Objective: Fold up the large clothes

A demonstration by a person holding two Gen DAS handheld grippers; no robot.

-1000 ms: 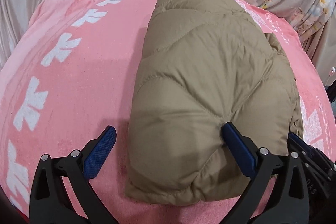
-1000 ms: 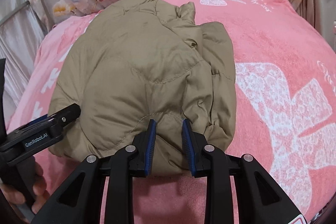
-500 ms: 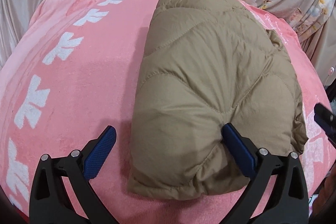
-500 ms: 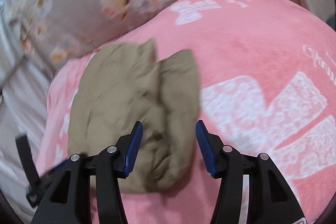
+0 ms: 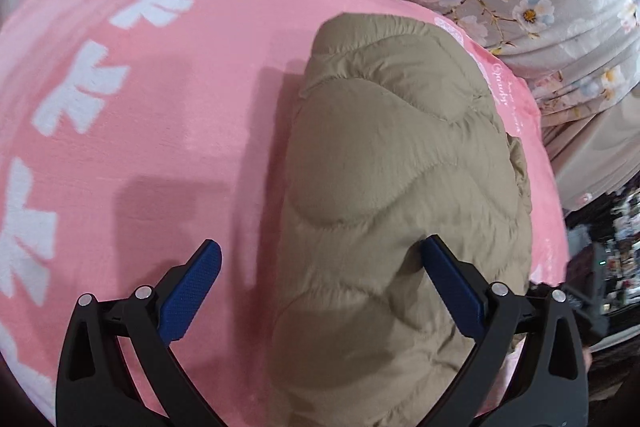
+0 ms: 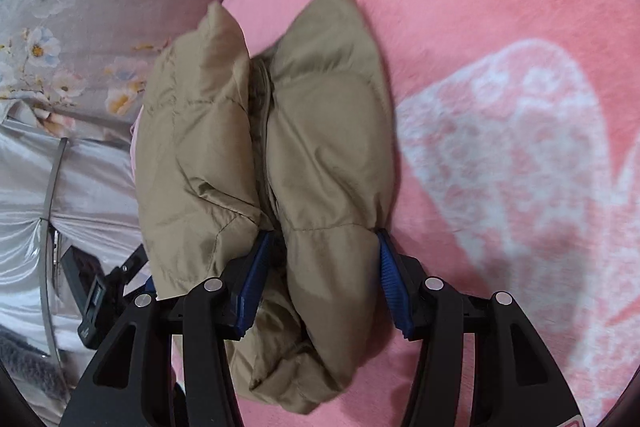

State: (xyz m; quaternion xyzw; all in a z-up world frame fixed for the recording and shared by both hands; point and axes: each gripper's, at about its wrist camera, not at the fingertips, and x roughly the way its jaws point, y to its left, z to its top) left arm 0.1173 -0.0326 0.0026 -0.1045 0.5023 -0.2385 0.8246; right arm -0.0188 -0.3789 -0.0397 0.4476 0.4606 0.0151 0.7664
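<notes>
- Pink blanket [image 5: 168, 131] carries the folded tan jacket [image 5: 392, 187].
- Left gripper [image 5: 320, 279] gapes wide, one pad on the quilting.
- Right gripper [image 6: 320, 279], just widened, straddles a thick fold; squeeze it next, I judge.

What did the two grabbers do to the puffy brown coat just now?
The right gripper swung round and its jaws have just been opening; they now straddle one fold of the tan jacket. The left gripper shifted slightly, open as before. The jacket stayed folded on the pink blanket.
</notes>
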